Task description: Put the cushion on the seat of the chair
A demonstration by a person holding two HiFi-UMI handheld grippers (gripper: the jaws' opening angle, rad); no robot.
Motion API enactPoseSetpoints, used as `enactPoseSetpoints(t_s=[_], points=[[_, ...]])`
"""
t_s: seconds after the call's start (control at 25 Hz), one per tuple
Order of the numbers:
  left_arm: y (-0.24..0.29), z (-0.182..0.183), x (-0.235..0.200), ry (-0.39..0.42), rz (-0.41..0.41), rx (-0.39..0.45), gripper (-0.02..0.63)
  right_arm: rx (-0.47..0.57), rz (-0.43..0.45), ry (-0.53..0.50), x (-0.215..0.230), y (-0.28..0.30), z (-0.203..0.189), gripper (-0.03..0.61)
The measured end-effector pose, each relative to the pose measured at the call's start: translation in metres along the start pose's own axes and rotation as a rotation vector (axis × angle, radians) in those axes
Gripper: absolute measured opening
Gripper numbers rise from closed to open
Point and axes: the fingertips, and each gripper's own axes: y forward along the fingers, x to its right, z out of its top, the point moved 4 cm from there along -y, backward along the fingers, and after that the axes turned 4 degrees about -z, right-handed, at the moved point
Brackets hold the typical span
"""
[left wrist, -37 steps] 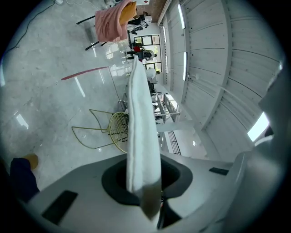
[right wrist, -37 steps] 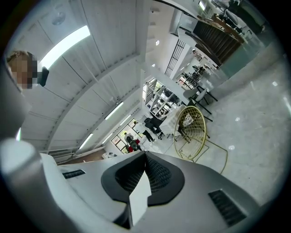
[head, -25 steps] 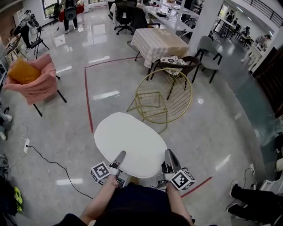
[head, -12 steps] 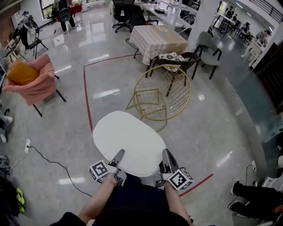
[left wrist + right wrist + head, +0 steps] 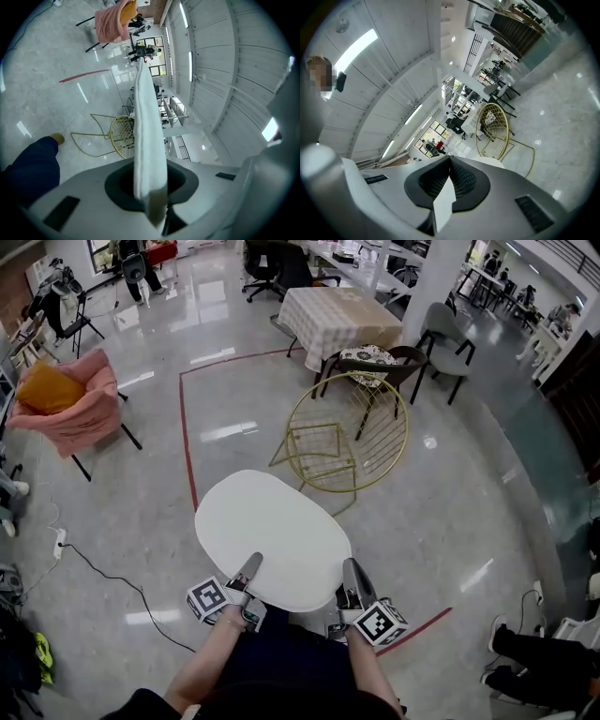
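**A:** Little has moved. The white cushion (image 5: 272,538) has only edged a shade nearer the gold wire chair (image 5: 359,432), and my hold is as it was.

**B:** Both sides clamped?

**A:** Yes. My left gripper (image 5: 246,570) and right gripper (image 5: 354,579) each pinch its near edge, carrying it flat in the air.

**B:** Is it on the seat?

**A:** Not yet. It hangs just short of the chair, so I judge the carry is unfinished.

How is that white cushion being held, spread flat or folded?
Spread flat: the white cushion shows its whole oval face, and the left tongs and right tongs pinch its near edge.
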Motion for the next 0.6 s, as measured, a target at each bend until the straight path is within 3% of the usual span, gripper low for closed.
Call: enactPoseSetpoints(t_s=[0.6], points=[[0.028, 0.025, -0.006, -0.001, 0.025, -0.005, 0.072, 0.0, -0.003, -0.003, 0.005, 0.045, 0.01, 0.018]])
